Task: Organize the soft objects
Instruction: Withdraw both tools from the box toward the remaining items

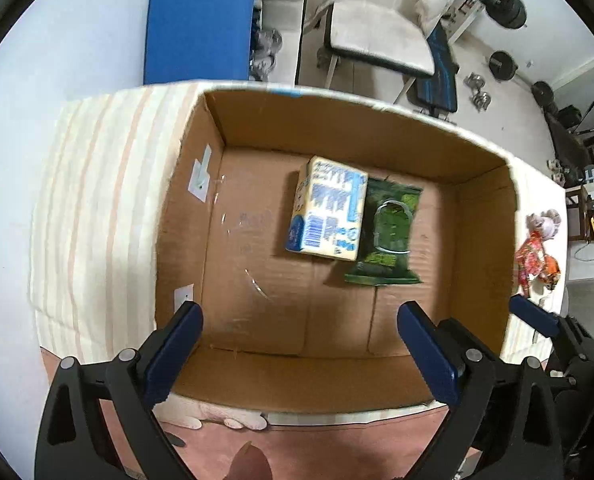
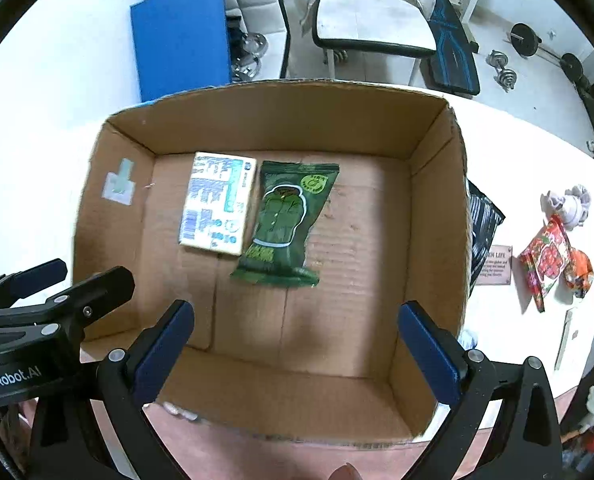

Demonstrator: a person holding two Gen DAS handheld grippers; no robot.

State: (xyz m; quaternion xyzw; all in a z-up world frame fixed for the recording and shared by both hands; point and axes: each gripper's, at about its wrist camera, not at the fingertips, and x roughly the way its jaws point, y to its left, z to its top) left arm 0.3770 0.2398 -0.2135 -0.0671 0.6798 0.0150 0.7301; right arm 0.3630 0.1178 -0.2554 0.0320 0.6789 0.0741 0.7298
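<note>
An open cardboard box (image 1: 385, 124) (image 2: 281, 120) stands on the table. Inside lie a cream and blue soft pack (image 1: 329, 208) (image 2: 219, 204) and a green snack bag (image 1: 391, 232) (image 2: 285, 224), side by side and touching. My left gripper (image 1: 299, 360) is open and empty above the box's near edge. My right gripper (image 2: 297, 356) is open and empty above the box's near edge too. A red packet (image 2: 547, 260) (image 1: 531, 260), an orange packet (image 2: 581, 272) and a small plush toy (image 2: 569, 204) lie on the table right of the box.
A black bag (image 2: 483, 224) and a pink card (image 2: 497, 268) sit against the box's right wall. A striped cloth (image 1: 97, 200) lies left of the box. A chair (image 2: 373, 28), a blue mat (image 2: 185, 36) and weights (image 2: 501, 72) stand beyond the table.
</note>
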